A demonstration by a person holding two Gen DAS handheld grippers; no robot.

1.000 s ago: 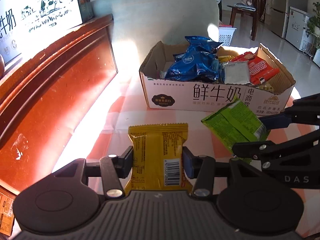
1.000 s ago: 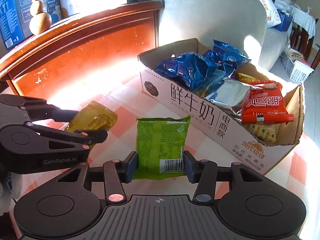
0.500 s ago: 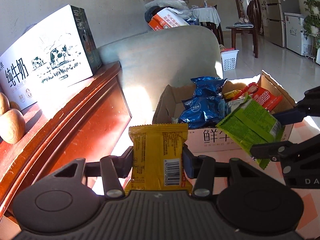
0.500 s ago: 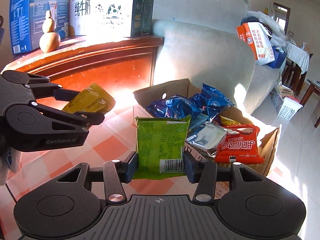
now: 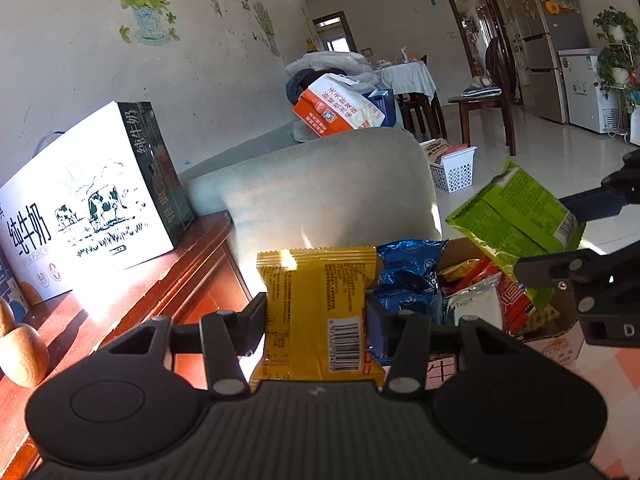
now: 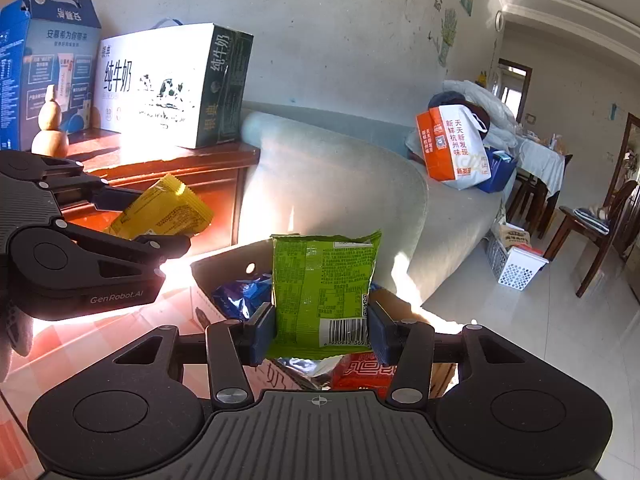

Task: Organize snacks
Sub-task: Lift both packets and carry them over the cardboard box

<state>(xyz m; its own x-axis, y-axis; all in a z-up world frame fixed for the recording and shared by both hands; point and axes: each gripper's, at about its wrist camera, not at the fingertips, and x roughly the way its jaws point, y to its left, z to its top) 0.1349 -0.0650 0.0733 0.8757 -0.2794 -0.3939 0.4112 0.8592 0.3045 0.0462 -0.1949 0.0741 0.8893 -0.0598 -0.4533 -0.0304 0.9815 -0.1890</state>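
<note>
My left gripper (image 5: 316, 312) is shut on a yellow snack packet (image 5: 316, 300) and holds it in the air, above and in front of the near left corner of the cardboard snack box (image 5: 560, 344). My right gripper (image 6: 322, 320) is shut on a green snack packet (image 6: 324, 276) and holds it over the box (image 6: 224, 264). The box holds blue bags (image 5: 408, 276), a silver packet (image 5: 476, 304) and a red packet (image 6: 360, 372). Each gripper shows in the other's view: the right one (image 5: 560, 236) with the green packet (image 5: 512, 216), the left one (image 6: 156, 220) with the yellow packet (image 6: 164, 212).
A red wooden cabinet (image 5: 132, 292) stands at the left with a milk carton box (image 5: 84, 200) and a wooden gourd (image 5: 20, 348) on it. A grey sofa (image 5: 320, 192) is behind the snack box. The table has a checked orange cloth (image 6: 104, 328).
Both grippers have risen with their packets and tilted up, so the snack box has dropped low in both views and the room fills the frame.
</note>
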